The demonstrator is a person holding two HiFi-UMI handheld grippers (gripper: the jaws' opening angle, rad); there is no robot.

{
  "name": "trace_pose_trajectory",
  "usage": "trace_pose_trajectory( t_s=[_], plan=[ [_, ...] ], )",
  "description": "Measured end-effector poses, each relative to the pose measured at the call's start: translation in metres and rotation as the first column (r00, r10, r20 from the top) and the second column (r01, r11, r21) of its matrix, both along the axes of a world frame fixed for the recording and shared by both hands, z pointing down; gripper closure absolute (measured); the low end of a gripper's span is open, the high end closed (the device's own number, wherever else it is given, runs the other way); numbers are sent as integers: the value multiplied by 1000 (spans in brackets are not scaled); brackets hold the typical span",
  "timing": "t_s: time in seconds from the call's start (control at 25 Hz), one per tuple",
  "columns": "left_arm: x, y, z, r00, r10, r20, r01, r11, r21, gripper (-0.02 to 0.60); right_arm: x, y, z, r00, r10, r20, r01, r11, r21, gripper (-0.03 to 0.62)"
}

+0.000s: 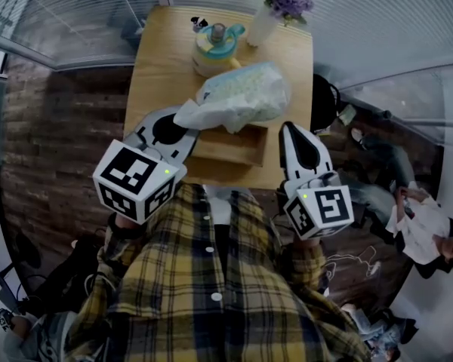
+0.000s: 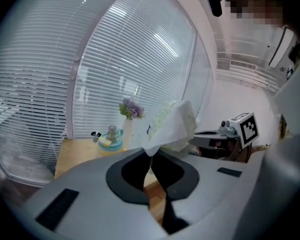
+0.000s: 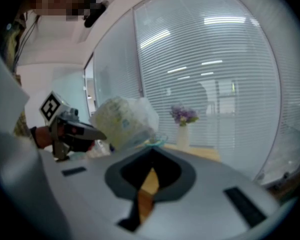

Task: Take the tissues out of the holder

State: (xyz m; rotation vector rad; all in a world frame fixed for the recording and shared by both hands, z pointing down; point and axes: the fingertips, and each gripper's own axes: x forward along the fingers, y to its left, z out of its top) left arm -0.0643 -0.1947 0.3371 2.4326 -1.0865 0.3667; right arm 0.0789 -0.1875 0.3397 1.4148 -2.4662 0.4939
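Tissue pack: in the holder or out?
Out. The left tool pinches a corner of the tissue pack, holding it up above the holder.

table [image 1: 155, 62]: pale wood, smooth, matt | holder [image 1: 234, 148]: plain wood, matt | tissue pack [image 1: 241, 95]: crinkled thin plastic wrap, slight gloss | vase [image 1: 261, 27]: white, smooth, glossy | shirt [image 1: 211, 277]: checked woven cloth

This looks like an office or lab room. Glass walls hung with slatted blinds [image 2: 140, 74] close it in, an air conditioner [image 2: 280, 46] sits high on the wall, and the floor [image 1: 60, 127] is wood plank. A small wooden worktop [image 1: 155, 74] bears a vase [image 1: 261, 27] of purple flowers, and cables [image 1: 355, 266] trail near another person [image 1: 423, 228].
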Motion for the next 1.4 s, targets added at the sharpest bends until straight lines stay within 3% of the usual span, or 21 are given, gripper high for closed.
trace_pose_trajectory(
  t_s=[0.2, 0.6, 1.4],
  plan=[
    [0, -2, -18, 995, -61, -75, 65, 996, 55, 563, -9, 4, 0, 1000, -24, 6, 24, 1000, -7, 583],
    [8, -4, -26, 991, -45, -123, 54, 996, 75, 563, -27, 4, 1, 998, -61, 7, 61, 998, -11, 583],
    [10, -12, -22, 995, -21, -98, 27, 998, 55, 563, -30, -2, 1, 996, -87, 6, 87, 996, -8, 583]
  ],
)
